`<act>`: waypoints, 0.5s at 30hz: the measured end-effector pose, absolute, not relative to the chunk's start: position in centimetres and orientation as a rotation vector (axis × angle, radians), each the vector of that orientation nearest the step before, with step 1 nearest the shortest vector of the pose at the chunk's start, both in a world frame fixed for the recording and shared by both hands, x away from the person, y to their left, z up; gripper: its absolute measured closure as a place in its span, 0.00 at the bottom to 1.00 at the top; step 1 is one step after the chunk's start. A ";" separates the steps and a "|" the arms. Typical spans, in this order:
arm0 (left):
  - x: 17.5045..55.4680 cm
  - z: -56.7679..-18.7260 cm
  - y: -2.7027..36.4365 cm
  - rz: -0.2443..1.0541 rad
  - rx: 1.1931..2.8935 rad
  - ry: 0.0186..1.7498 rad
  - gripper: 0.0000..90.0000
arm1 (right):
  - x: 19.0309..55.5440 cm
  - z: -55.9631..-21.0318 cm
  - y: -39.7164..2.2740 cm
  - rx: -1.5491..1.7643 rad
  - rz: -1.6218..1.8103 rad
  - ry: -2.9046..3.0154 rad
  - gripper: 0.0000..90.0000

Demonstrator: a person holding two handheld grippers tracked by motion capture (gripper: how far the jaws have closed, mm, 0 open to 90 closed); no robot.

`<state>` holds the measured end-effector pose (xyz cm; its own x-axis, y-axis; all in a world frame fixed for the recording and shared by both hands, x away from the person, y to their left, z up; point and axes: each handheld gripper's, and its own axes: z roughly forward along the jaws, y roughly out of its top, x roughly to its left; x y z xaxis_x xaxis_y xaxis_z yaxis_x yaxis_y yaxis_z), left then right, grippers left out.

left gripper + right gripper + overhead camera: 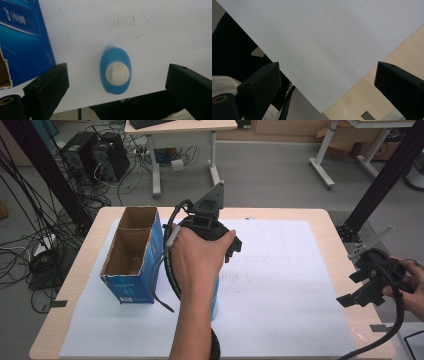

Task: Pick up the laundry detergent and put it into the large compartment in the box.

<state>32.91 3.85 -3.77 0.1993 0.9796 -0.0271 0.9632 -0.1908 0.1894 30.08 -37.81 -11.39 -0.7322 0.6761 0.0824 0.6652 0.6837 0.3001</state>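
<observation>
A small blue bottle with a white cap (pixel 115 60) stands upright on the white paper sheet (pixel 280 285). In the left gripper view I look down on its top. My left gripper (pixel 117 71) hangs above it, open, one jaw on each side and well apart from it. From the high view, the hand and left gripper (pixel 220 240) hide most of the bottle (pixel 215 296). An open-topped blue carton (pixel 131 260) stands just to its left. My right gripper (pixel 351 288) is held at the table's right edge, open and with nothing between its jaws.
The wooden table (pixel 335 235) shows bare around the sheet, with tape marks near its front corners. Black frame posts (pixel 385 180) rise at both sides. Behind the table are a desk (pixel 180 130), computer towers (pixel 97 152) and floor cables.
</observation>
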 end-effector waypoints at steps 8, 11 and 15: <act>32.4 -4.6 3.5 0.145 2.296 1.901 0.06 | 29.3 -11.2 -38.2 1.130 0.495 2.847 0.07; 32.4 -5.2 3.2 0.137 2.300 1.910 0.06 | 29.1 -11.4 -38.5 1.133 0.501 2.846 0.07; 32.4 -6.0 2.9 0.131 2.303 1.925 0.06 | 28.9 -11.7 -38.7 1.133 0.501 2.852 0.07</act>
<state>32.40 2.87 -6.01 0.1790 0.9836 -0.0213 0.9717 -0.1734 0.1603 28.92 -38.73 -11.68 -0.7338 0.6737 0.0879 0.6633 0.6824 0.3073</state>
